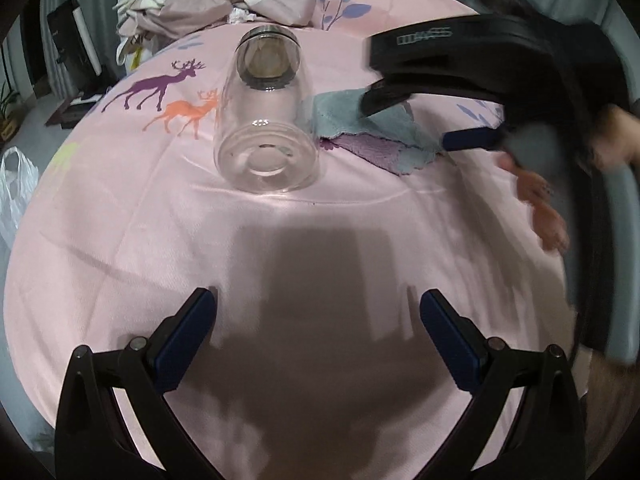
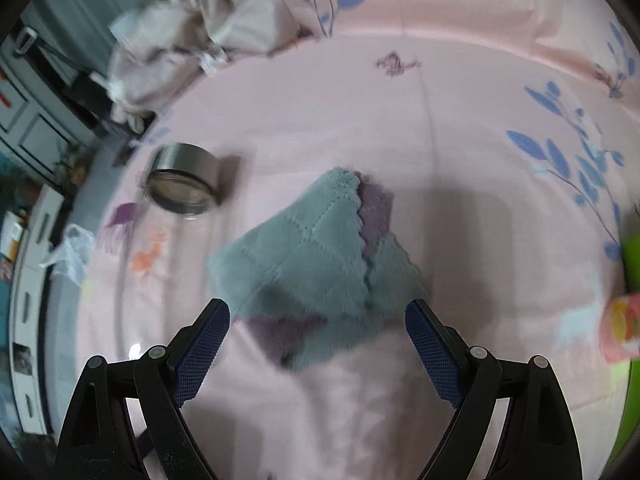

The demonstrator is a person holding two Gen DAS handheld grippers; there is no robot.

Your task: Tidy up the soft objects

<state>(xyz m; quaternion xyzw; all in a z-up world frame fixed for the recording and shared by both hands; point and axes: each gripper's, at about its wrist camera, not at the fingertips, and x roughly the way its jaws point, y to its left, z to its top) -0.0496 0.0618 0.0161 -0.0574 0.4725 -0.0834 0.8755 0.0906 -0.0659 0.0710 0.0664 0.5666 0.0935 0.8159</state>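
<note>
On the pink bedsheet [image 2: 460,128], the folded teal-and-purple cloth [image 2: 320,248] lay right of the glass jar [image 1: 266,120]; both the right gripper [image 2: 317,322] and left gripper [image 1: 318,312] stood spread, empty. A careless reach might have rolled the jar.

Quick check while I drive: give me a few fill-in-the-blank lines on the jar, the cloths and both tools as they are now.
1. The glass jar lies on its ____.
2. The teal cloth lies on top of a ____ cloth.
3. The right tool is ____ above the cloths, holding nothing.
4. Between the fingers of the left tool only the ____ bedsheet shows.

Missing words: side; purple; open; pink
</note>
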